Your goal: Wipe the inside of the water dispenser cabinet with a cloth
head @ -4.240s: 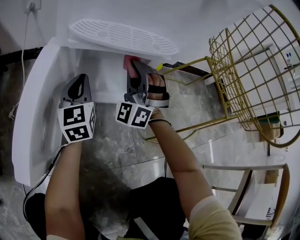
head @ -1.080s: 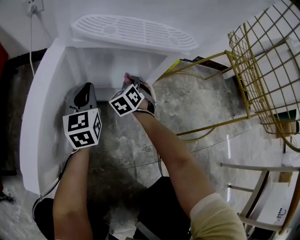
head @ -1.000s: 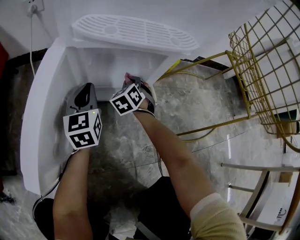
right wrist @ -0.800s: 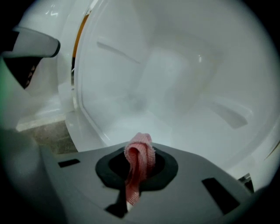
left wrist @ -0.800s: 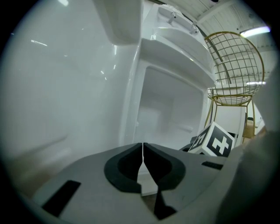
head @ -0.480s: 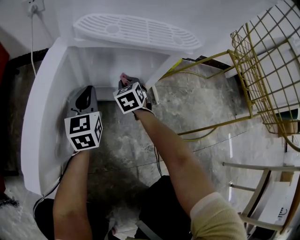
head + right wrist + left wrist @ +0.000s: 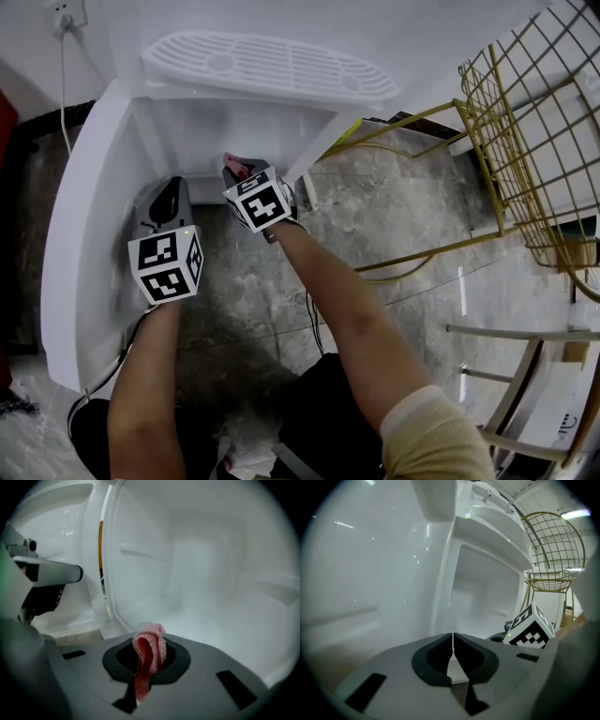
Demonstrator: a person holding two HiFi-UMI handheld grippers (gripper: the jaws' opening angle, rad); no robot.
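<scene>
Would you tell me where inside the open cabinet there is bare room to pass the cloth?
The cabinet floor ahead and right of the cloth is bare up to the back wall. It is crowded at the opening's left edge, where the left gripper sits by the open door, close beside the right gripper.

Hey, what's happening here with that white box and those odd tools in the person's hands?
A person is cleaning a water dispenser cabinet with a hand-held gripper in each hand. The right gripper is clamped on a folded pink cloth and points it into the open white cabinet, low down near its floor. The left gripper is shut and empty, by the opened door. Whether the cloth touches a surface right now is unclear.
</scene>
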